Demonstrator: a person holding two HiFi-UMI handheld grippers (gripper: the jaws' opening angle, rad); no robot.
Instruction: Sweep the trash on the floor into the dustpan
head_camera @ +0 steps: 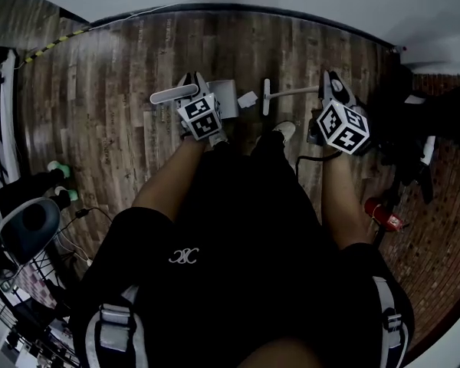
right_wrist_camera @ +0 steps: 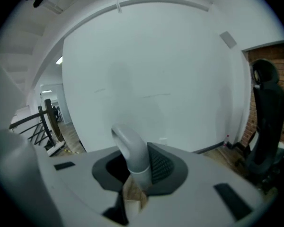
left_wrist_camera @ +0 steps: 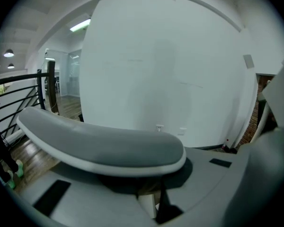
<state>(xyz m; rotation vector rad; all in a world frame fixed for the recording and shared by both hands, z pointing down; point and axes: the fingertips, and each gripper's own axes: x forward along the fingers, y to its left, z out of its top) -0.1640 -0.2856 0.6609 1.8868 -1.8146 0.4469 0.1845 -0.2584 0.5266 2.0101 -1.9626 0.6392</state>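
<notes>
Underfoot, grainy plank floor (head_camera: pixel 138 75); curved dustpan handle (left_wrist_camera: pixel 104 145).

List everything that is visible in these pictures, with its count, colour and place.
dustpan: one, grey, handle in the left gripper
brush: one, grey-white, handle in the right gripper
paper scrap: one, white, between dustpan and brush
floor: one, brown wood
wall: one, white, ahead
office chair: one, black, far right
shoe: one, white, under the person
left gripper: one, grey, shut on the dustpan handle
right gripper: one, grey, shut on the brush handle
</notes>
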